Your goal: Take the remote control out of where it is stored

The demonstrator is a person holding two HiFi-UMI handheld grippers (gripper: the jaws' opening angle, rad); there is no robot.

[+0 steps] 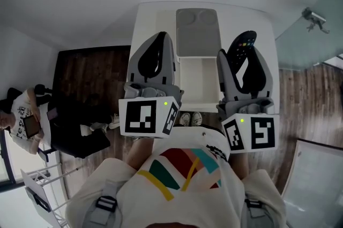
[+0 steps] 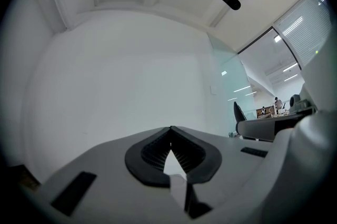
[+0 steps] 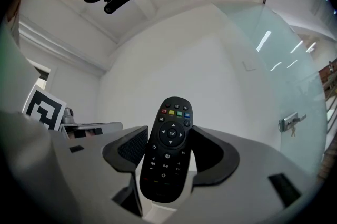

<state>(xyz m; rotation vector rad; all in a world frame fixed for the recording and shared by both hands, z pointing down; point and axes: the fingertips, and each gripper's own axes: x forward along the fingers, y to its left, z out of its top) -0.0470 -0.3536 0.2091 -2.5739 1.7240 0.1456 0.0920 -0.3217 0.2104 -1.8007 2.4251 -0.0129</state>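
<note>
The black remote control [image 1: 242,45] stands between the jaws of my right gripper [image 1: 239,60], lifted above the white table [image 1: 150,23]. In the right gripper view the remote control [image 3: 169,128] faces the camera with its coloured buttons at the top, and my right gripper [image 3: 167,157] is shut on its lower half. The white storage box [image 1: 199,94] lies open between the two grippers, its grey lid [image 1: 197,32] resting at its far end. My left gripper [image 1: 155,55] hangs to the left of the box; its jaws [image 2: 170,136] meet at the tip with nothing between them.
A seated person [image 1: 21,117] holds a tablet at the far left, over dark wood floor. A white wire rack [image 1: 37,189] stands at the bottom left. A glass door with a metal handle [image 3: 288,123] is to the right.
</note>
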